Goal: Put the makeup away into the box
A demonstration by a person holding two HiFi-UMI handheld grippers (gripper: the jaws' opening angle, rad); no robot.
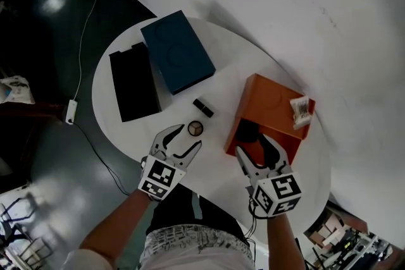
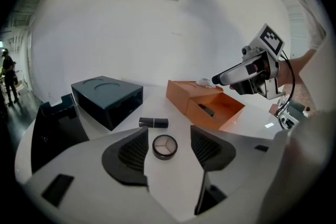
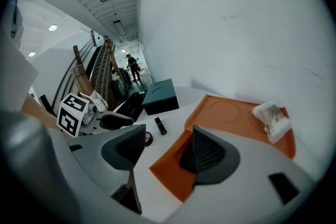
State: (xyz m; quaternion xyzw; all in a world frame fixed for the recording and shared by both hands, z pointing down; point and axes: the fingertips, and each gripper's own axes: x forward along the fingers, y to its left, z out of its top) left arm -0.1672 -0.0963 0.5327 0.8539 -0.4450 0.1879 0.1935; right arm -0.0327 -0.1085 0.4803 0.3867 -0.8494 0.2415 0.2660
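A round compact (image 1: 195, 129) (image 2: 165, 147) lies on the white table (image 1: 221, 60). My left gripper (image 1: 190, 136) (image 2: 168, 136) is open and low, a jaw on each side of the compact with a gap to both. A black lipstick (image 1: 202, 107) (image 2: 153, 122) (image 3: 159, 126) lies just beyond. The orange box (image 1: 273, 98) (image 3: 226, 113) has its drawer (image 1: 286, 147) (image 2: 223, 107) pulled out, with a dark item (image 1: 247, 131) (image 2: 206, 110) inside. My right gripper (image 1: 256, 147) (image 3: 168, 134) hangs open over the drawer's front, holding nothing.
A teal box (image 1: 177, 52) (image 2: 107, 97) and a black box (image 1: 134, 82) (image 2: 52, 123) stand at the table's far left. A white wrapped packet (image 1: 300, 110) (image 3: 270, 118) lies on the orange box. A cable (image 1: 82, 54) runs over the dark floor at left.
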